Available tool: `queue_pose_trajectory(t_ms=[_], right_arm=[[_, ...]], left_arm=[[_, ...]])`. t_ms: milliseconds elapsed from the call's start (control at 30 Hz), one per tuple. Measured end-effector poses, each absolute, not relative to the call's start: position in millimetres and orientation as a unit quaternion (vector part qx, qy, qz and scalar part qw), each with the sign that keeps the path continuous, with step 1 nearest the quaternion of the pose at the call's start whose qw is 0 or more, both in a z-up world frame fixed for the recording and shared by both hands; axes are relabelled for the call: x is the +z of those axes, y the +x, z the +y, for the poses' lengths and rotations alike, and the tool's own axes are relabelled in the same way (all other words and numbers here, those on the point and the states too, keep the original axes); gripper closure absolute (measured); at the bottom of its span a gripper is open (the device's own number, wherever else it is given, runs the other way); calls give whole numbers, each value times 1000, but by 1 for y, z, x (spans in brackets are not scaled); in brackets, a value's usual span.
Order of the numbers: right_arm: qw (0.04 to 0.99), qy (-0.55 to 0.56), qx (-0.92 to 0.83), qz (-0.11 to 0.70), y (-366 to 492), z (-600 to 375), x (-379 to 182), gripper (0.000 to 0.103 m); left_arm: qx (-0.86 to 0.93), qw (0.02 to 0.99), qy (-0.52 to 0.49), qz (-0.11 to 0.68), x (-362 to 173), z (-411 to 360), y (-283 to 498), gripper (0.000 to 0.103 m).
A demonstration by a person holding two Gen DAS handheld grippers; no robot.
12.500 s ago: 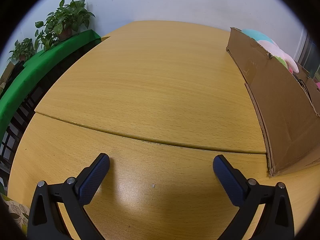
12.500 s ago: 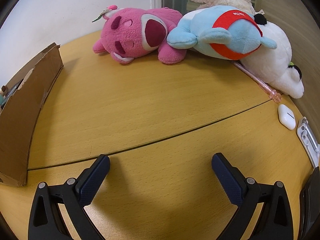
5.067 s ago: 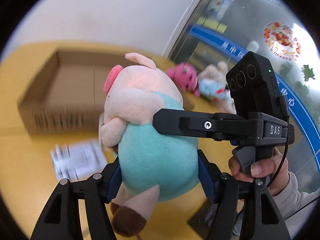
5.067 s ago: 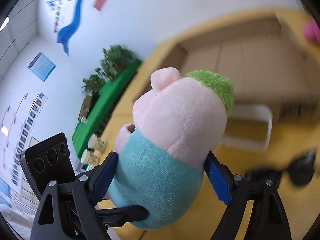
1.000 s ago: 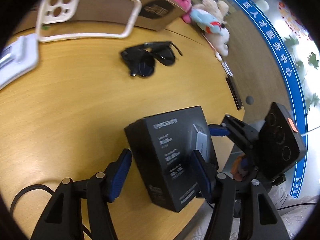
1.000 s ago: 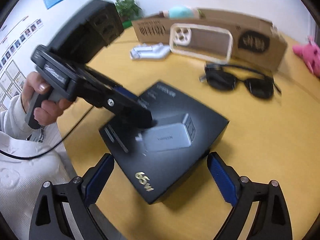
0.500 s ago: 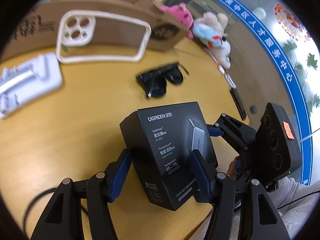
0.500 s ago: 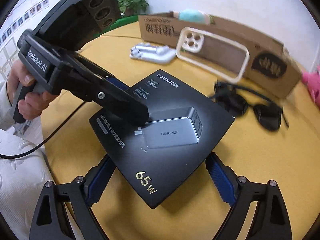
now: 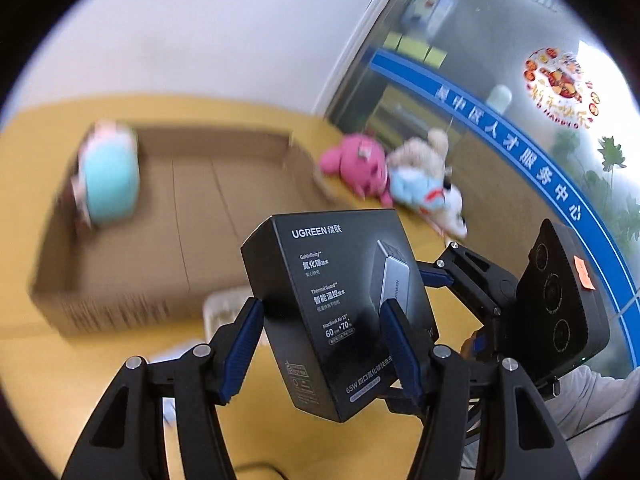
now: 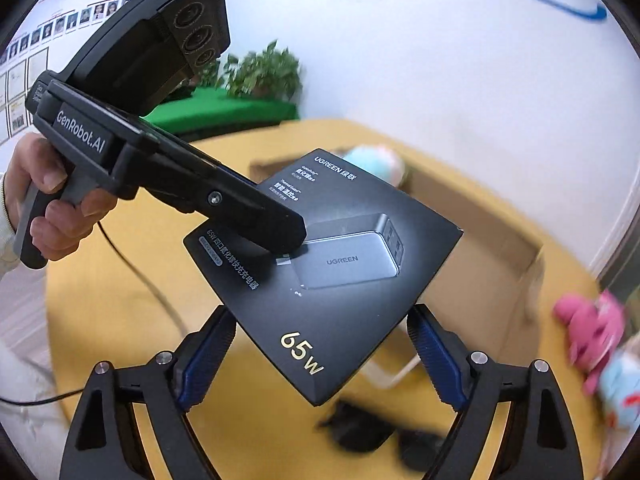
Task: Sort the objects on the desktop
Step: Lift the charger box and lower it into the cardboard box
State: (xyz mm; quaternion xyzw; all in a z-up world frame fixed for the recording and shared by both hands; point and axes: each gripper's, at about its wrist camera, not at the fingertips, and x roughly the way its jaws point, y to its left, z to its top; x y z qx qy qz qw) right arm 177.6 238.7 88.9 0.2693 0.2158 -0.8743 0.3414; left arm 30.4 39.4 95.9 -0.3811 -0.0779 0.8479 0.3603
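Note:
Both grippers hold a black UGREEN charger box (image 9: 340, 312) in the air above the yellow table (image 9: 48, 380). My left gripper (image 9: 322, 344) is shut on its two faces. My right gripper (image 10: 320, 344) is shut on its side edges; the box also shows in the right wrist view (image 10: 332, 256). The open cardboard box (image 9: 192, 216) lies beyond on the table, with a teal and pink plush pig (image 9: 106, 176) inside at its left end.
Pink (image 9: 358, 166), blue and white plush toys lie on the table right of the cardboard box. Black sunglasses (image 10: 376, 432) and a white phone case (image 10: 394, 374) lie below the held box. A cable (image 10: 132, 268) runs along the table's left. Plants (image 10: 264, 72) stand behind.
Both grippers have lifted the charger box off the table and carried it up toward the cardboard box. The view has swung upward, and the background is blurred by motion.

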Motion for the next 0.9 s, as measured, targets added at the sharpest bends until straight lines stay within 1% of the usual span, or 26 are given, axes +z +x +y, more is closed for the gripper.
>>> queue_pose_trajectory(t_ms=[200, 300, 400, 500, 600, 700, 800, 900], right_arm=[[327, 193, -888, 259, 136, 224, 161, 16], [322, 160, -898, 255, 104, 215, 207, 16], [320, 144, -903, 250, 76, 208, 239, 16], [320, 138, -906, 239, 42, 202, 265, 16], [322, 146, -907, 229, 5, 198, 270, 16], [322, 169, -905, 221, -42, 196, 256, 16], [328, 200, -898, 212, -81, 192, 233, 16], [337, 240, -889, 196, -116, 195, 196, 16]], left_arm=[[888, 352, -291, -48, 176, 31, -10, 43], [900, 352, -253, -40, 219, 22, -40, 43], [907, 351, -233, -27, 245, 17, -65, 43], [907, 351, -231, -35, 261, 13, -101, 43], [907, 347, -234, -35, 260, 13, -130, 43], [903, 342, -256, -48, 244, 12, -167, 43], [893, 340, -289, -66, 217, 12, -206, 43], [879, 329, -336, -75, 171, 18, -242, 43]])
